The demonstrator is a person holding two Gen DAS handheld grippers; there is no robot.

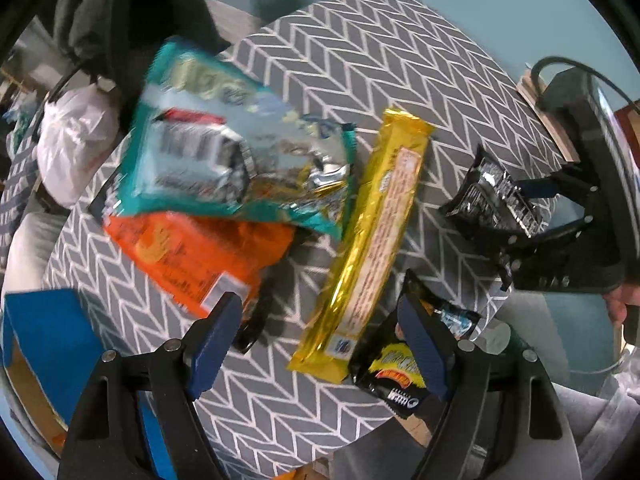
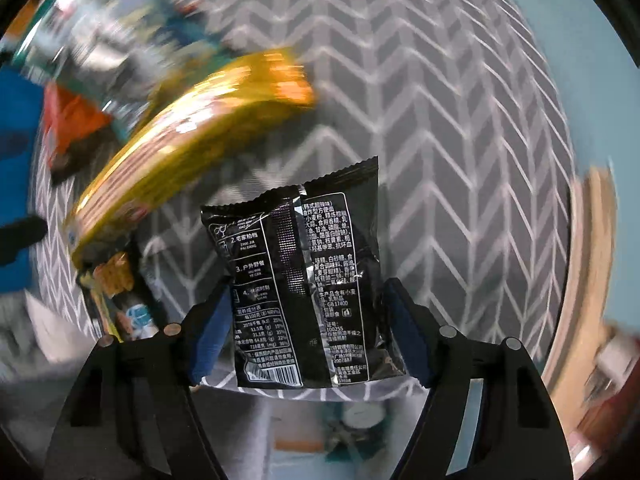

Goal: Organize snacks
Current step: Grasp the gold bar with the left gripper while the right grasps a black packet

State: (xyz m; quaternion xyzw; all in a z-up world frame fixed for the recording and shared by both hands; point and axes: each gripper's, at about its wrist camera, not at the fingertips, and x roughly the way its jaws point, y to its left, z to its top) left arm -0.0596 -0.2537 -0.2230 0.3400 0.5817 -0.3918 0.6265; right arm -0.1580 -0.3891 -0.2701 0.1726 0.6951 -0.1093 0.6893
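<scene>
My right gripper [image 2: 308, 338] pinches the black packet [image 2: 304, 280] above the ottoman [image 2: 460, 160], long axis pointing straight ahead. My left gripper [image 1: 320, 344] hangs spread beside the gold bar [image 1: 372, 240].

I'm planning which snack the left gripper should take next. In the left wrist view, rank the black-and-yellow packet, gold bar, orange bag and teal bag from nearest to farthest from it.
1. black-and-yellow packet, touching the right finger of the left gripper.
2. gold bar, just ahead, centre.
3. orange bag, ahead left.
4. teal bag, farthest, overlapping the orange bag.
</scene>
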